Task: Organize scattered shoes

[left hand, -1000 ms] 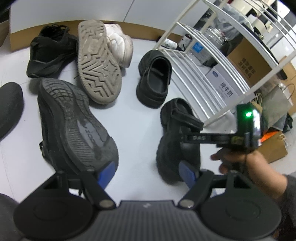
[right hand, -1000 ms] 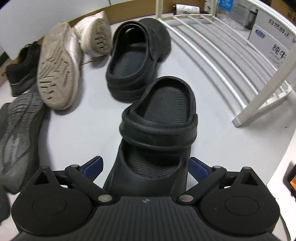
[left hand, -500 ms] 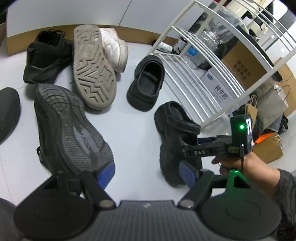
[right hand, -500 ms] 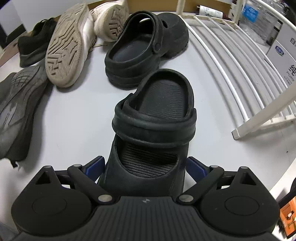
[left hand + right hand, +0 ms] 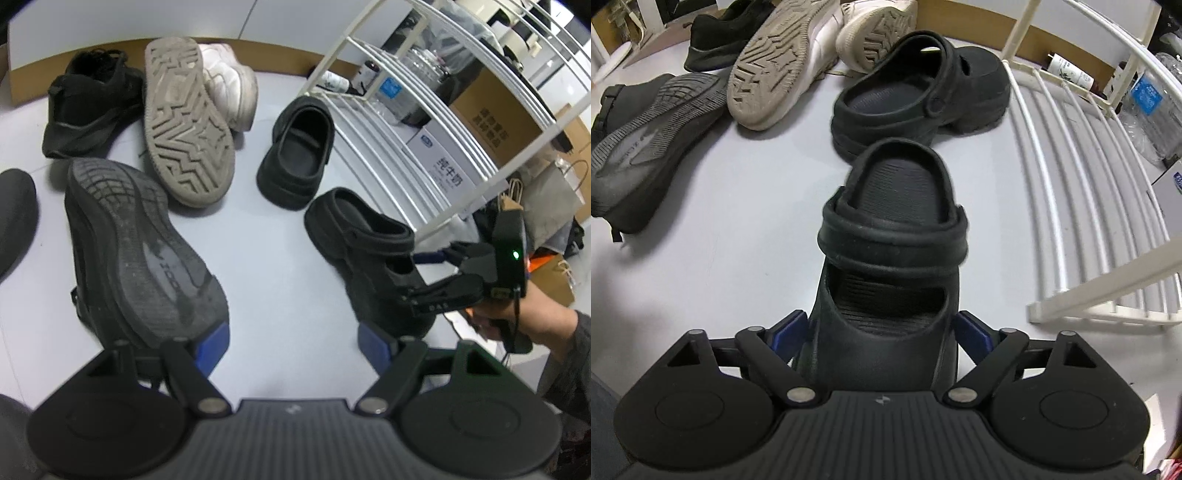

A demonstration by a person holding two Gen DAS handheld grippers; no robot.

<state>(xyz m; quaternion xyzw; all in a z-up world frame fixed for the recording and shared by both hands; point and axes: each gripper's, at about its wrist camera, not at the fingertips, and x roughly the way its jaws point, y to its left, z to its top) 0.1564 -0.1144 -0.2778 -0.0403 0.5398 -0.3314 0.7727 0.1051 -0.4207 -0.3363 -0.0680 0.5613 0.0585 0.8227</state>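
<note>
Beside the white rack (image 5: 1067,184), my right gripper (image 5: 882,332) is closing its fingers around the near black clog (image 5: 890,266) on the floor (toe end); an off-centre squeeze could twist it loose. Left gripper (image 5: 295,341) spread, empty.

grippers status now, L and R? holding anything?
Left gripper: open, nothing between its fingers.
Right gripper: jaws closing around the toe end of the near black clog; firm grip cannot be told yet.

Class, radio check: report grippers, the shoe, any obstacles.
Right gripper closing around near black clog, pads not yet pressing. Left gripper open, empty. Second clog just ahead; white rack alongside.
</note>
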